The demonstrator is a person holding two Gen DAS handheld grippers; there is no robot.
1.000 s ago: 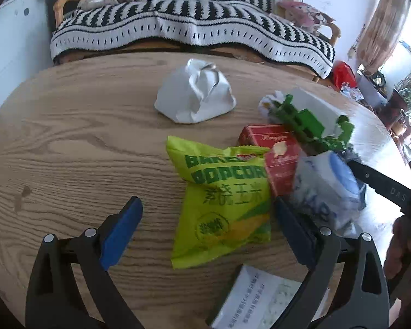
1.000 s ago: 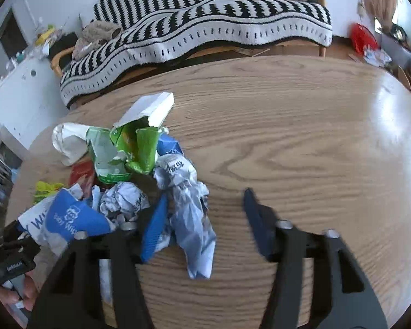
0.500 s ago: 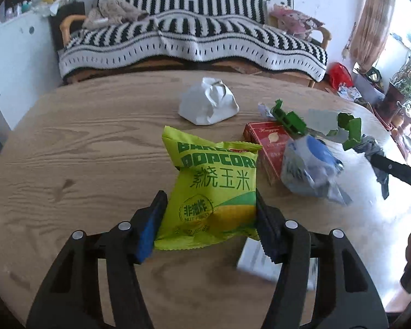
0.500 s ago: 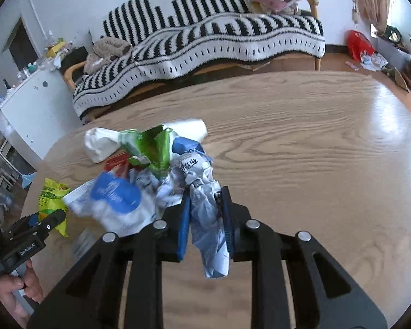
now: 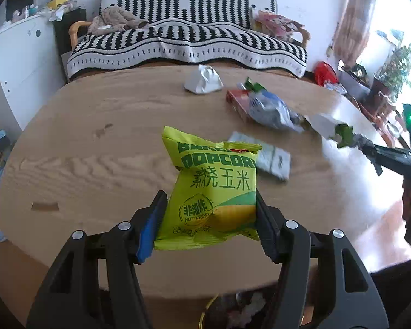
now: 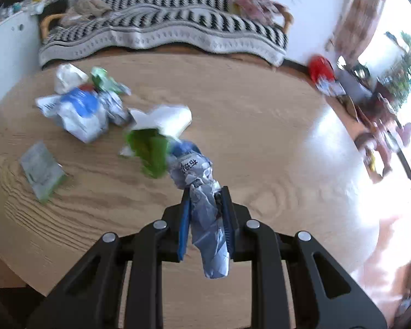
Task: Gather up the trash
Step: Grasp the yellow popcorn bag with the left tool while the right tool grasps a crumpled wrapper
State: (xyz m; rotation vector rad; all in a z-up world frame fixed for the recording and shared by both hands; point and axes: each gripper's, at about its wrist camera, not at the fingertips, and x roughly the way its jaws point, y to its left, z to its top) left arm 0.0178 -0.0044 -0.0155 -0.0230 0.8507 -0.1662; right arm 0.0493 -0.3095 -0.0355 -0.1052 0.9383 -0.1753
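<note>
While its blue-padded jaws stand about half open, the left gripper has them pressed against both sides of a yellow-green popcorn bag, which hangs clear above the wooden table. The bag reads "POPCORN" in green capitals, with a partly folded word above it, large Chinese characters beneath, and a round seal marked "NOT FRIED". Having just closed on the bag, the jaws hold its lower half; the gripper tilts downward over the table's near edge.

The right gripper has its jaws nearly together, pinching a crumpled blue-and-white wrapper – black Chinese characters show on its upper fold, too creased to read fully. These jaws too have just been closing. A torn green-and-white carton trails from the wrapper's far end, blurred, and whether it touches the table I cannot tell. This gripper also points steeply down.

Further out on the table lie a flat pale-green printed packet, a crumpled blue-and-white bag – its lettering is illegible – a red box and a crushed white carton near the far edge. Behind the table stands a sofa under a black-and-white striped throw.
</note>
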